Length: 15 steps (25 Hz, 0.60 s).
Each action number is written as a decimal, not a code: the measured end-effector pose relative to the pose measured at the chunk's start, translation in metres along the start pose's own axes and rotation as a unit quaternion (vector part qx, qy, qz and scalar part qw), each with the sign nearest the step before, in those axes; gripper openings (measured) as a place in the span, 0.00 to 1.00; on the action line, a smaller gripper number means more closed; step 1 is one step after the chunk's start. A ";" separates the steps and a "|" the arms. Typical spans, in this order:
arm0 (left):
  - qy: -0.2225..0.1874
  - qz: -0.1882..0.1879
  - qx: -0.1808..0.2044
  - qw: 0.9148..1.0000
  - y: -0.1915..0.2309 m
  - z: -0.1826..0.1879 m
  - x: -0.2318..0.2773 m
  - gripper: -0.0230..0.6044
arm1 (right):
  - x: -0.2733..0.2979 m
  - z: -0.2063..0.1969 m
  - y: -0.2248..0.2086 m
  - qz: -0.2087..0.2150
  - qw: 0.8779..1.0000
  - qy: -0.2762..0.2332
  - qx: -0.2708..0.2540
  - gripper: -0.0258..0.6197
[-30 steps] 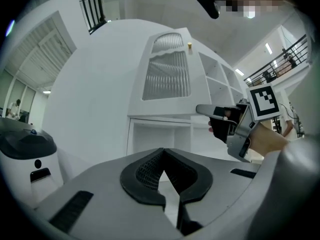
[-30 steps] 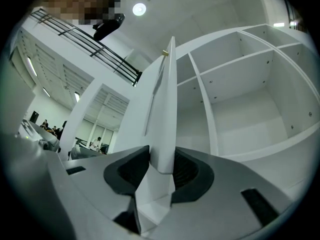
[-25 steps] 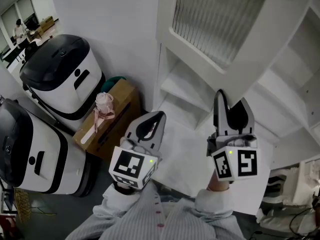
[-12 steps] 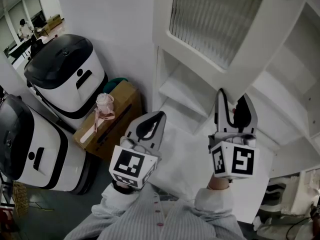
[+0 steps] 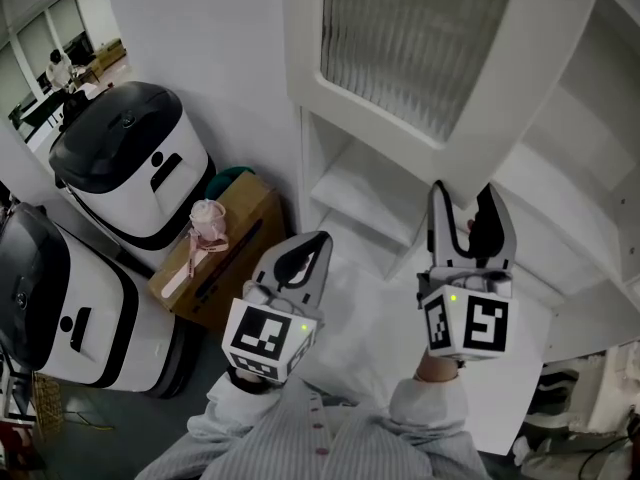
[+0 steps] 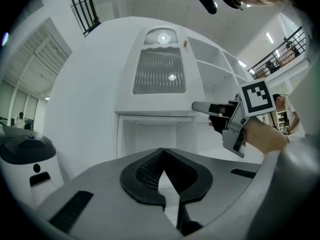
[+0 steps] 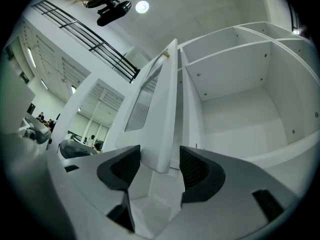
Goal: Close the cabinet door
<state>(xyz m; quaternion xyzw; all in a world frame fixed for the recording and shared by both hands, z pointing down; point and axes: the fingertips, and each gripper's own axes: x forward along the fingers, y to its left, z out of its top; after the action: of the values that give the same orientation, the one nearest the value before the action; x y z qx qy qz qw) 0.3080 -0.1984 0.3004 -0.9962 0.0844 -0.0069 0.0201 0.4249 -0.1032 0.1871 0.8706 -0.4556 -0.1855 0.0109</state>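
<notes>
Far to the left of the left claw [image 5: 318, 238] stood two white machines with black lids [image 5: 125, 153], one closer to the person than the other. Between them and that claw a cardboard box [image 5: 240, 203] sat on the floor, with a pink item [image 5: 205, 218] lying on top of it. The left claw was closed on nothing, its pads meeting at the tips. It pointed level toward the low open compartment at the foot of the white cabinet [image 5: 365, 183], just ahead of it. Behind each claw a light sleeve [image 5: 250, 418] covered the wrist that carried it.

The cabinet door [image 5: 420, 58], white-framed around a ribbed glass panel, stood swung out from the cabinet. It was above and ahead of the left claw, and its lower corner reached down to the right claw [image 5: 462, 193]. That claw was tilted a little upward, and its jaws had just been opening and stood wide apart. The bottom of the door's free edge lay between them, one pad on either side, with neither clamped on it. A gap showed beside the right-hand pad. To the right of the right claw the cabinet's open shelf compartments ran upward and away, all white.
</notes>
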 end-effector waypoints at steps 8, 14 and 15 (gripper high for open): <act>0.016 0.000 0.001 1.000 0.000 -0.010 0.013 0.05 | 0.010 -0.008 -0.013 0.000 1.000 -0.001 0.003 0.39; 0.019 0.003 0.006 1.000 -0.001 -0.011 0.020 0.05 | 0.018 -0.010 -0.021 0.004 1.000 0.000 0.003 0.39; 0.019 0.003 0.007 1.000 -0.001 -0.011 0.021 0.05 | 0.019 -0.010 -0.022 0.004 1.000 0.001 0.003 0.39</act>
<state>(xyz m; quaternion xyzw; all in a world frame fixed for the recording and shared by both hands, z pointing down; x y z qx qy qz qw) 0.3290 -0.2015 0.3120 -0.9955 0.0876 -0.0263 0.0252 0.4556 -0.1070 0.1868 0.8689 -0.4597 -0.1834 0.0089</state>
